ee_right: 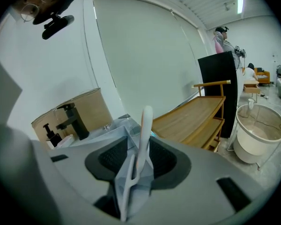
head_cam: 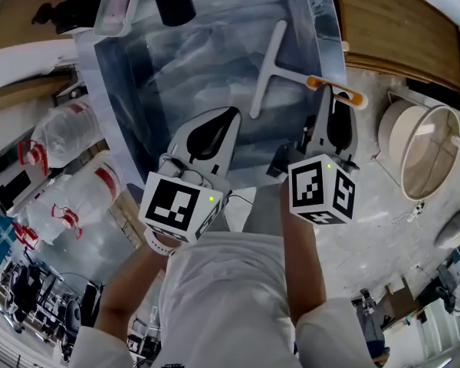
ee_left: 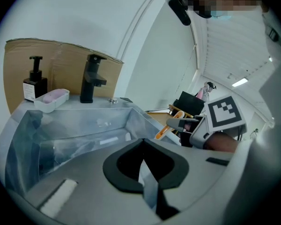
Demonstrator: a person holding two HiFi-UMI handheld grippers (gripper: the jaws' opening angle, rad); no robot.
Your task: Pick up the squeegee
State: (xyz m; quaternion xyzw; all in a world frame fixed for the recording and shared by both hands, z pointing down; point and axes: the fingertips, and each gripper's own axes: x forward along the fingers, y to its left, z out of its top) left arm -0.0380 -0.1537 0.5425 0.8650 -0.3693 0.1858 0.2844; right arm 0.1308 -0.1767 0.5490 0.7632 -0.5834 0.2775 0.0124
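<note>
The squeegee hung over the sink, its orange-edged crossbar pinched between the right gripper's fingers and its white handle pointing away. The left gripper hovered just beside it, fingers closed together on nothing.

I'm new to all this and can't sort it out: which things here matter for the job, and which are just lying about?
In the job:
squeegee
right gripper, fingers shut on its orange handle

Just lying about:
left gripper, shut and empty
faucet
soap bottle
soap dish
wooden rack
white bucket
</note>
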